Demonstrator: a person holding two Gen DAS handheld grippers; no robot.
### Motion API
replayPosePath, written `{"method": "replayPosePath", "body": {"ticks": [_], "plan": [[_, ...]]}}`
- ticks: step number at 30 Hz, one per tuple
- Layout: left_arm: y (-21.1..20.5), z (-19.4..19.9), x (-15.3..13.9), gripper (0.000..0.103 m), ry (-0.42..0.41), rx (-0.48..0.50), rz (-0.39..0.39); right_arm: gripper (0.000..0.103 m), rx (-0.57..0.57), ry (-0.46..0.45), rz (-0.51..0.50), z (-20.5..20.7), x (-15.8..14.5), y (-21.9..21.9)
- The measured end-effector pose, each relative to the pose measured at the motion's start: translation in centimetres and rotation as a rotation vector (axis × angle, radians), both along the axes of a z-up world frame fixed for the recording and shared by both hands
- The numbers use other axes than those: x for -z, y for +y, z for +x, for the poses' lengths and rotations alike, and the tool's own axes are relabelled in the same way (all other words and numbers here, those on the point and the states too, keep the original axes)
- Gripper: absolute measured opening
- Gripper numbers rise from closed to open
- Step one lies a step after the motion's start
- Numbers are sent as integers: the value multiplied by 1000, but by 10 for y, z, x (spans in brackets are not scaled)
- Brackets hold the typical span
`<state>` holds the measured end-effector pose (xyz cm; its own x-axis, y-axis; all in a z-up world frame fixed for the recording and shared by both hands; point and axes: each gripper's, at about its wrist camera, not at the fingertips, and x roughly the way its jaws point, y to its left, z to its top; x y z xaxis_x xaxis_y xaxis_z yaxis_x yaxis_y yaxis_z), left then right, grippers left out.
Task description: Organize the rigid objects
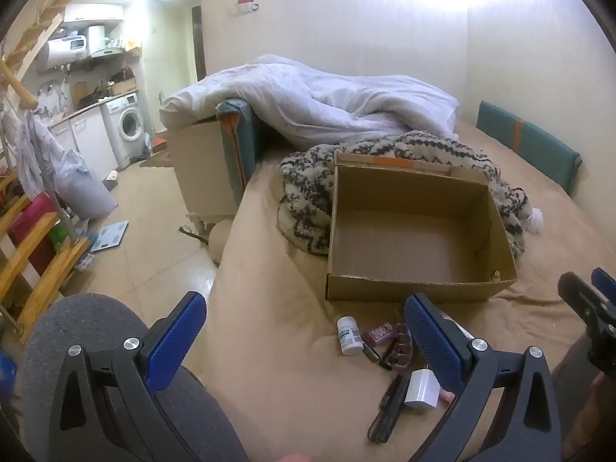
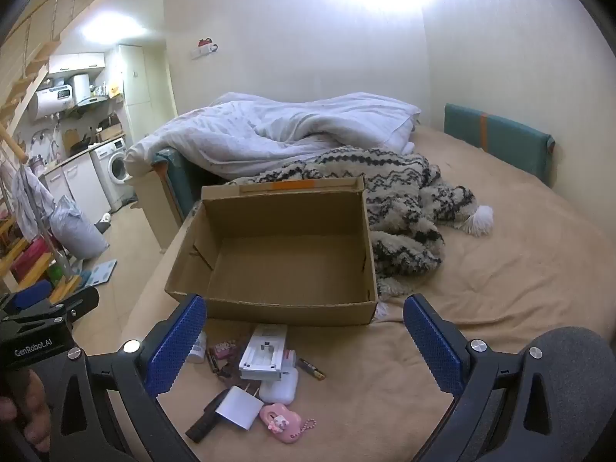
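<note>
A: Items?
B: 1 cardboard box (image 2: 277, 254), empty, on bed (image 2: 519, 288). In front: 1 pill bottle (image 1: 349, 335), 1 white charger (image 2: 236, 408), 1 earbud case (image 2: 279, 387), 1 pink keychain (image 2: 280, 421).
A: Grippers?
B: Left gripper (image 1: 304, 342), right gripper (image 2: 304, 342): jaws wide apart, nothing held.

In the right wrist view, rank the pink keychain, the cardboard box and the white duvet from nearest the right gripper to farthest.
From the right gripper:
1. Pink keychain, lowest in frame.
2. Cardboard box, just ahead.
3. White duvet, far end of the bed.
</note>
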<state>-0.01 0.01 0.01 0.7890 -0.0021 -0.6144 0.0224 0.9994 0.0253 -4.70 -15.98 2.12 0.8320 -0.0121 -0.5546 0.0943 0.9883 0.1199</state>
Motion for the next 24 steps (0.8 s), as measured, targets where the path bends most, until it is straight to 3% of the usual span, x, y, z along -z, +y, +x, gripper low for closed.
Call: {"method": "replayPosePath", "body": {"ticks": [17,19,24], "plan": [[1,-1,-1,103,11,1,-3,103,0,-1,6,1,0,0],[-2,0,11,103,12,1,-4,103,0,-2,9,0,-1,-2],[1,2,11,103,22,5,-16,103,0,-1,8,0,0,-1]]}}
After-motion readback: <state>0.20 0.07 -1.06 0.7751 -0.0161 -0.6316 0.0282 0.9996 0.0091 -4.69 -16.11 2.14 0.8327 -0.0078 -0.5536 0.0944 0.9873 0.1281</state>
